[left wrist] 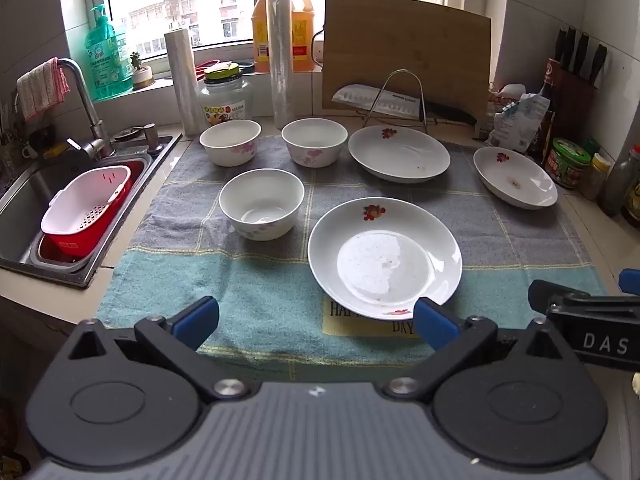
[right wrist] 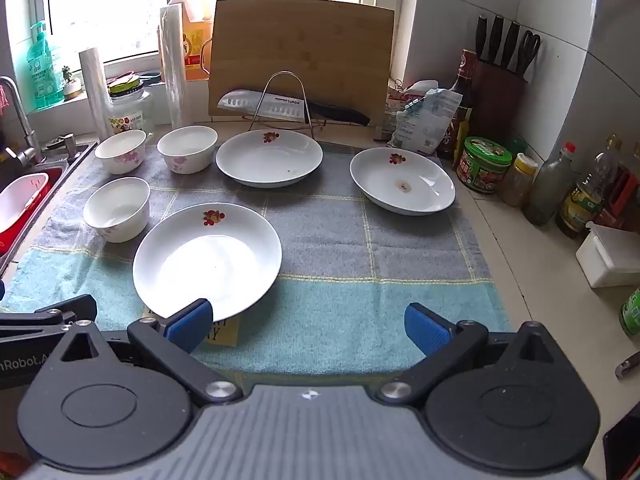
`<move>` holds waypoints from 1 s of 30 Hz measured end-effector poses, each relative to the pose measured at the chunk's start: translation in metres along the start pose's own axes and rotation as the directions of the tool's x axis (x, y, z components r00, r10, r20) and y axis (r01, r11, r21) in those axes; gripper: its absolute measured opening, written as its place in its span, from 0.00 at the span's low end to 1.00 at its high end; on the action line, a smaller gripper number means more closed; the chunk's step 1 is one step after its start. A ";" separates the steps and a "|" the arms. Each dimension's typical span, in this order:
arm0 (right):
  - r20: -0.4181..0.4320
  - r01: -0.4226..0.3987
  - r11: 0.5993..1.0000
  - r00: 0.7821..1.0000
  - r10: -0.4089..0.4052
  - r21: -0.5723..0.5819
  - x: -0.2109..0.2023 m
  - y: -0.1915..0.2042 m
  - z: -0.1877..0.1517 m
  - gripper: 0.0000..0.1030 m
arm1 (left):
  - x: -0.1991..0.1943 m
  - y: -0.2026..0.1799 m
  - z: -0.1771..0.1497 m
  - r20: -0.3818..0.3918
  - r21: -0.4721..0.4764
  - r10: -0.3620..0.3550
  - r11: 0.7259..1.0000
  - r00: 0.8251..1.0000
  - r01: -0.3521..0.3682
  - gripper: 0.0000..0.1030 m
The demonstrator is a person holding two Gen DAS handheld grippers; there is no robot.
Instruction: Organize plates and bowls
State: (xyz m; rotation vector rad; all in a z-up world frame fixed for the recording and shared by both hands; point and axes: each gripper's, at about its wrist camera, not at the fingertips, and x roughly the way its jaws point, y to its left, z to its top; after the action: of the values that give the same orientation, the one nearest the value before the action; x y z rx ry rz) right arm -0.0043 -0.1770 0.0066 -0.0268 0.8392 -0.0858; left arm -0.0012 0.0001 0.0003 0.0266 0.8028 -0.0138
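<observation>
Three white plates with red flower prints lie on a checked towel [left wrist: 260, 280]: a near plate [left wrist: 384, 258] [right wrist: 208, 260], a far middle plate [left wrist: 398, 154] [right wrist: 269, 158] and a far right plate [left wrist: 514, 178] [right wrist: 402, 186]. Three white bowls with pink flowers stand to the left: a near bowl [left wrist: 262, 204] [right wrist: 117, 209], a far left bowl [left wrist: 231, 142] [right wrist: 121, 151] and a far middle bowl [left wrist: 315, 142] [right wrist: 187, 148]. My left gripper [left wrist: 316, 320] hangs open above the towel's front edge, nothing between its fingers. My right gripper [right wrist: 308, 324] is open too, just right of the near plate.
A sink [left wrist: 24, 200] with a red and white colander basket [left wrist: 86, 210] lies to the left. A cutting board [left wrist: 406, 52], a cleaver on a wire rack [left wrist: 396, 100], rolls of film, jars and bottles line the back. A knife block [right wrist: 500, 92] and condiments crowd the right.
</observation>
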 end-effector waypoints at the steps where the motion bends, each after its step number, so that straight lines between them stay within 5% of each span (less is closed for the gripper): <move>1: 0.000 0.002 1.000 1.000 -0.002 0.000 0.000 0.000 0.000 1.00 | 0.000 0.000 0.000 0.000 -0.001 0.001 1.000 1.000 -0.001 0.99; 30: 0.005 0.003 1.000 1.000 -0.004 0.008 0.001 0.003 0.006 1.00 | 0.005 0.003 0.006 -0.026 -0.013 -0.006 1.000 1.000 0.006 0.99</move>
State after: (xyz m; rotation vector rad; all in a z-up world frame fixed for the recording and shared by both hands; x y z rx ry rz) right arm 0.0007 -0.1745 0.0094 -0.0205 0.8334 -0.0926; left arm 0.0066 0.0032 0.0004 0.0124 0.8286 -0.0140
